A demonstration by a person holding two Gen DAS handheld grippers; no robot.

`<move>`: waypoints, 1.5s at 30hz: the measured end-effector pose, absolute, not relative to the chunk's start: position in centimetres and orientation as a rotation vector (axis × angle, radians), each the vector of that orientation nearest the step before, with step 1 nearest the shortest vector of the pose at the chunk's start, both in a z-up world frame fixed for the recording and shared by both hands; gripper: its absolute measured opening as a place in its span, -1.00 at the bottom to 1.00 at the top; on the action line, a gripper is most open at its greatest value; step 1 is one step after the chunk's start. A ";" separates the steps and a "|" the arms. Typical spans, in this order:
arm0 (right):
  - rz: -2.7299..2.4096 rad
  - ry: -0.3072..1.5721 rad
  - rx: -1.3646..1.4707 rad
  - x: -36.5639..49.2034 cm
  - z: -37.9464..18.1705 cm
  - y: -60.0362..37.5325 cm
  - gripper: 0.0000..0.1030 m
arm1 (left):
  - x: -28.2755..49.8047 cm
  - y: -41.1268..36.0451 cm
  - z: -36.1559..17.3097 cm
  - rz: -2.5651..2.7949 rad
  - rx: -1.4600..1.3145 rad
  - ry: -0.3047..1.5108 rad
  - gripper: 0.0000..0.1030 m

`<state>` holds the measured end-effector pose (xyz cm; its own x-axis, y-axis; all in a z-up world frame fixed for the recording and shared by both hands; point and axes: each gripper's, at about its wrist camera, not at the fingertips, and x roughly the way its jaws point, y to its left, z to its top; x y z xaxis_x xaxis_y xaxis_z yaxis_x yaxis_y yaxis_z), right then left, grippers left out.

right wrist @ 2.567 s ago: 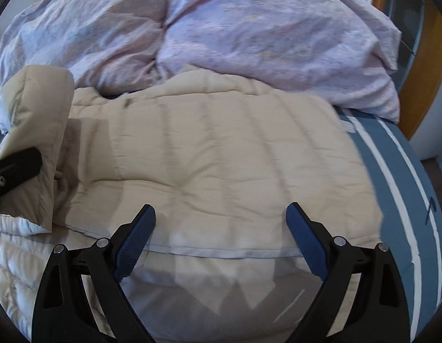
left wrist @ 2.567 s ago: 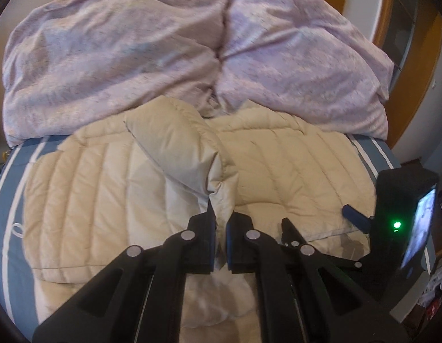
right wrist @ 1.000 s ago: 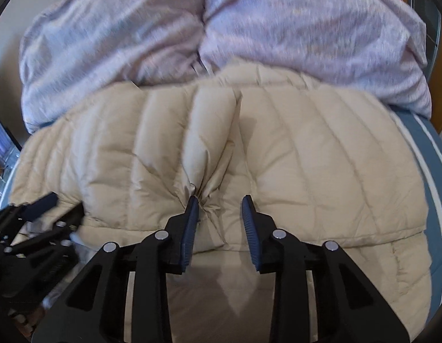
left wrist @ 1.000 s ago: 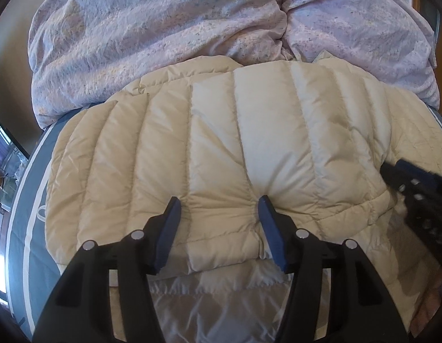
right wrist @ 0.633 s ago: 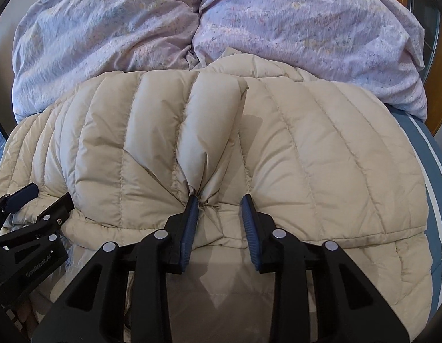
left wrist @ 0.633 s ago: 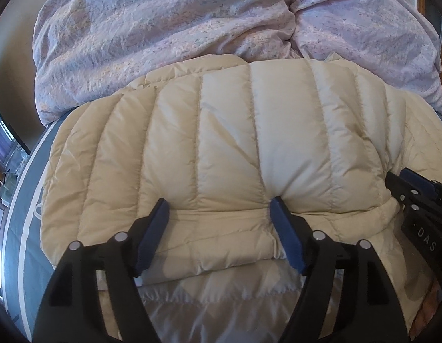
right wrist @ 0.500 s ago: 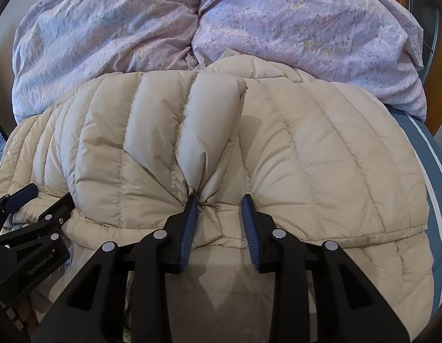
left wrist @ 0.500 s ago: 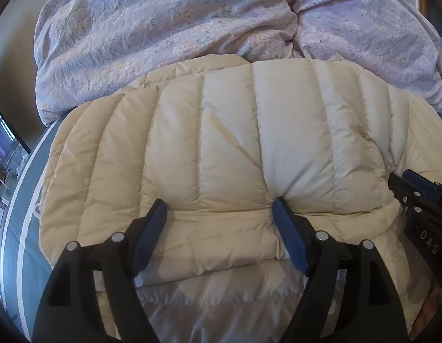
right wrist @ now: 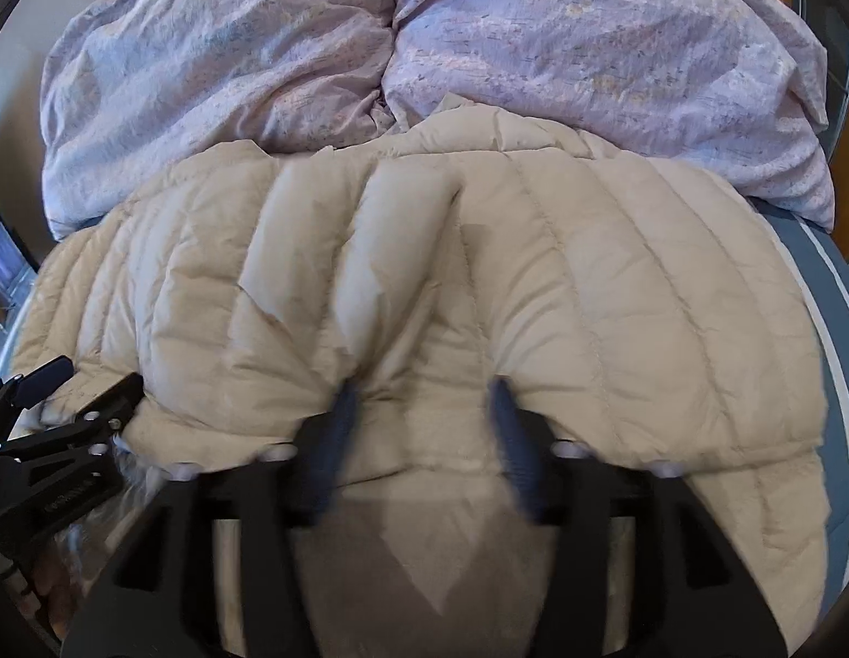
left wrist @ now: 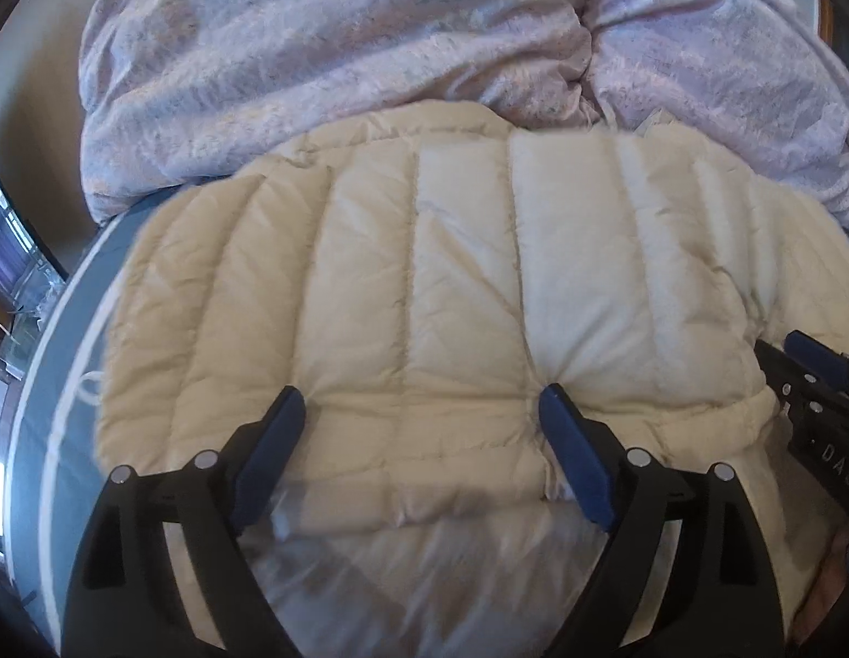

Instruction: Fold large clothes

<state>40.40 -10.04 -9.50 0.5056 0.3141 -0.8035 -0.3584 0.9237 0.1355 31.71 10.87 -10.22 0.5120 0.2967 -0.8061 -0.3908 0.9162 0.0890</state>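
Observation:
A cream quilted down jacket lies folded over itself on the bed, its folded edge facing me. My left gripper is open and empty over the near folded edge on the jacket's left part. My right gripper is open, its blurred fingers resting at the folded edge, with a puckered ridge of jacket just beyond them. The jacket also fills the right wrist view. Each gripper shows at the edge of the other's view: the right one, the left one.
A rumpled lilac duvet lies heaped behind the jacket, touching its far edge. The bed has a blue sheet with white stripes, seen at the right too. A wooden frame stands at the far right.
My right gripper has opened and let go of the pinched jacket fold. My left gripper has opened a little wider. The jacket stays folded.

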 end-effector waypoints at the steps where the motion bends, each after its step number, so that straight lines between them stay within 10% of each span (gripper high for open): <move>1: 0.410 0.950 -0.032 40.0 -9.0 -10.7 0.60 | 30.7 11.0 -9.6 0.414 -0.110 0.940 0.69; 23: 0.239 1.092 0.200 24.8 -10.0 -35.4 0.67 | 6.6 13.9 -10.7 0.349 -0.258 0.978 0.51; 39: 0.425 1.118 0.375 20.3 -12.0 -37.7 -0.37 | 2.3 11.4 -11.4 0.284 -0.359 0.944 -0.03; 45: 0.435 1.081 0.378 20.0 -11.3 -37.8 -0.76 | 2.2 11.1 -11.0 0.269 -0.387 0.949 -0.66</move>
<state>20.04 -37.81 -11.26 0.4016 0.5141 -0.7579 -0.1541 0.8537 0.4974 2.17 11.08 -11.02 0.5574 0.0539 -0.8285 -0.3884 0.8989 -0.2028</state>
